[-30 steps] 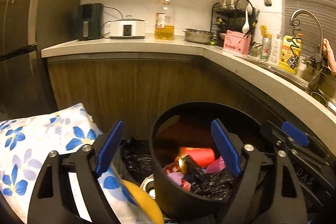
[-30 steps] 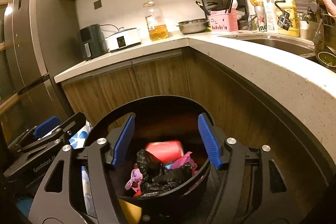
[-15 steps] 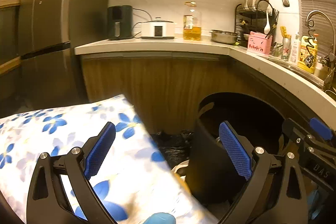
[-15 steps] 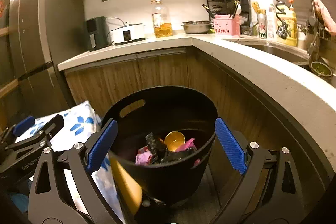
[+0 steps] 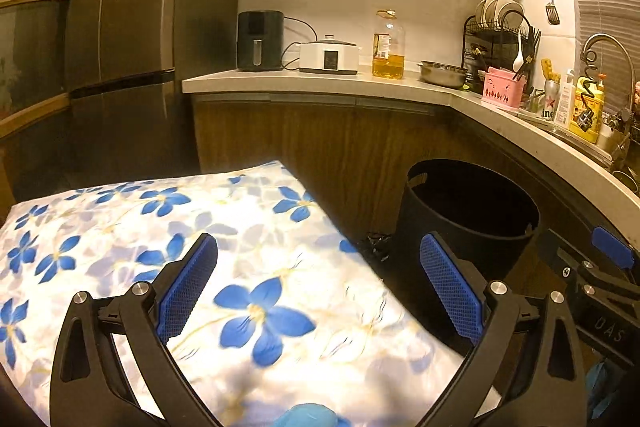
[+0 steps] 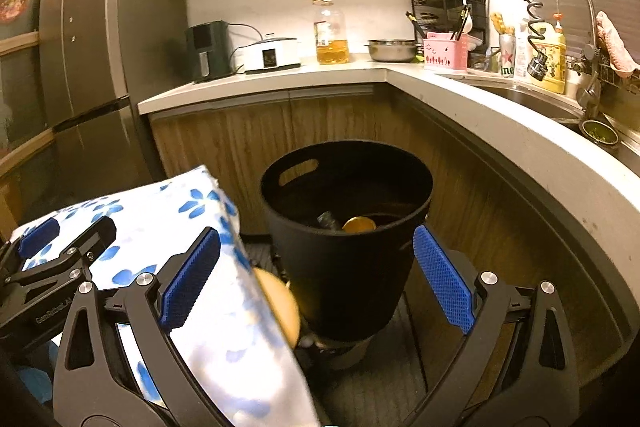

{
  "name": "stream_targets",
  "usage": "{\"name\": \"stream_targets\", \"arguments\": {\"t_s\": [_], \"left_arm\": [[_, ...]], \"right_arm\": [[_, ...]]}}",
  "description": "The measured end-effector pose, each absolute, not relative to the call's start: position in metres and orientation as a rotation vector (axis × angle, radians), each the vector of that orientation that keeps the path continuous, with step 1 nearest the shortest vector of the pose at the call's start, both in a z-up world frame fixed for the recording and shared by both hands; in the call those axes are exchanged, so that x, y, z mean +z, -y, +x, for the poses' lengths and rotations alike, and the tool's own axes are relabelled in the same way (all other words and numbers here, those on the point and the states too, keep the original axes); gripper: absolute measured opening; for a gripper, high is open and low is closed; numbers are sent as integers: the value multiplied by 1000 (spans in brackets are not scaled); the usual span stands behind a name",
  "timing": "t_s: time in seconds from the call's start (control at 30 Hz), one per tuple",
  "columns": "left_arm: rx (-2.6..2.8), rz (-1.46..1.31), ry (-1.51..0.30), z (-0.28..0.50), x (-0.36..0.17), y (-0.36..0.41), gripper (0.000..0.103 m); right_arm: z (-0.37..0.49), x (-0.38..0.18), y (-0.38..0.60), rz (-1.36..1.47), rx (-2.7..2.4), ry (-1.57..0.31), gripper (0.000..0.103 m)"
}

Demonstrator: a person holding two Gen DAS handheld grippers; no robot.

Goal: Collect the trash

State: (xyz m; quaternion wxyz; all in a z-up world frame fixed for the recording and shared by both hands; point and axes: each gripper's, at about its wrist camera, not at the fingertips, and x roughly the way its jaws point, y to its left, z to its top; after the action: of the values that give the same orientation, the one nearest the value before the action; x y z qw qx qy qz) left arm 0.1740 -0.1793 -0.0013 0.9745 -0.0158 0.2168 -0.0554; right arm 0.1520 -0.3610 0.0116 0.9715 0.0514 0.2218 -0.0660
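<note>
You are holding both grippers, left (image 5: 318,291) and right (image 6: 316,277), spread wide and empty, facing the black trash bin (image 6: 348,267) beside a floral pillow (image 5: 200,267)

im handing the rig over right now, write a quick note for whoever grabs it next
Left gripper: open, nothing between its pads, over the blue-flowered cloth.
Right gripper: open and empty, facing the black bin.
The bin stands on the floor in the cabinet corner, right of the cloth. Trash already lies inside it: a round yellow piece and something dark are visible; the rest is hidden by the rim.
A crumpled black bag lies on the floor behind the cloth, beside the bin.
Left: probably that bag, plus a check for other loose trash out of view.
</note>
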Motion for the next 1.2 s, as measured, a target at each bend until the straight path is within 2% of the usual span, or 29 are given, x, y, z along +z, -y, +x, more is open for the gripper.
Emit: {"name": "stream_targets", "arguments": {"t_s": [0.57,1.2], "left_arm": [[-76,-34,-402,98,6,140,97],[-34,-31,-375,58,11,122,97]], "right_arm": [[72,17,313,63,-106,-419,96],[37,29,288,34,-77,-381,97]]}}
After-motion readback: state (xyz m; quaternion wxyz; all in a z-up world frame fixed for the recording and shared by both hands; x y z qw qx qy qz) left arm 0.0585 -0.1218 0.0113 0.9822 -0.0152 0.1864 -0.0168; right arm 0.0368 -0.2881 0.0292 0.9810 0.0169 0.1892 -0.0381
